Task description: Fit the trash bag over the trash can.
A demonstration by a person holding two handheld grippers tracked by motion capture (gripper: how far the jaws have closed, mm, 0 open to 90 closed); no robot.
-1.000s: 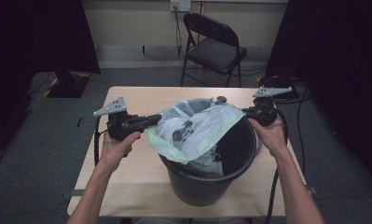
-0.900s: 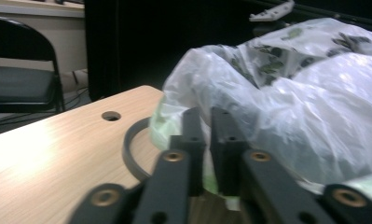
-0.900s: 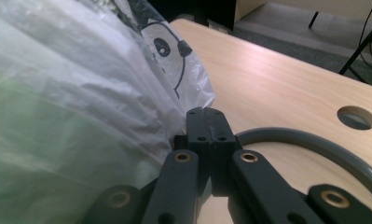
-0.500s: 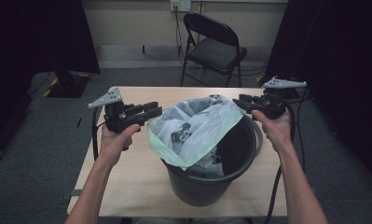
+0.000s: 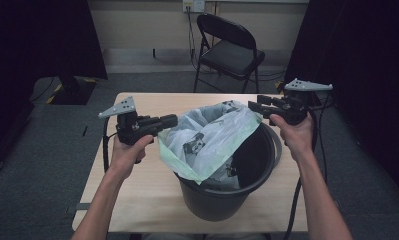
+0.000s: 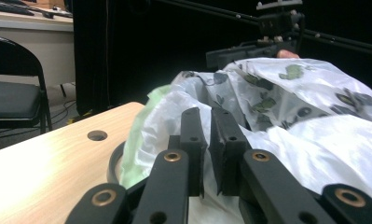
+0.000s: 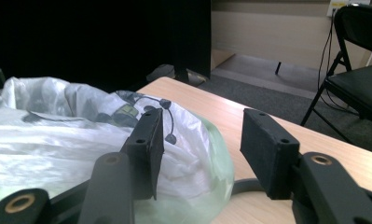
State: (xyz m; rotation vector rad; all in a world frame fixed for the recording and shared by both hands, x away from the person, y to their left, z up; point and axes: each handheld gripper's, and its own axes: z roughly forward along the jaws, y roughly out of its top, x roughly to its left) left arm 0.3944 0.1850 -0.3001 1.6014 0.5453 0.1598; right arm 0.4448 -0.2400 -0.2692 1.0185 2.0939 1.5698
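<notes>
A white plastic bag (image 5: 212,137) with a green edge and dark prints lies draped over the left half of a black bucket (image 5: 217,200) on the table. My left gripper (image 5: 173,120) points at the bag's left edge. In the left gripper view its jaws (image 6: 207,114) have just been closing and stand a narrow slit apart, with the bag (image 6: 314,140) right behind and below them. My right gripper (image 5: 252,106) hovers just above the bag's far right corner. Its jaws (image 7: 202,116) have just been opening and stand wide. The bag (image 7: 58,130) lies beside the left jaw, with nothing between the two.
The bucket stands at the near middle of a pale wooden table (image 5: 137,175), and its rim (image 7: 242,186) shows below the right jaws. A black folding chair (image 5: 232,50) stands beyond the far edge. Cables trail from both grippers. Dark curtains flank the room.
Both grippers have risen from the bag's edges. The right one has climbed off the bucket's rim and its jaws have spread. The left jaws parted, then narrowed again.
</notes>
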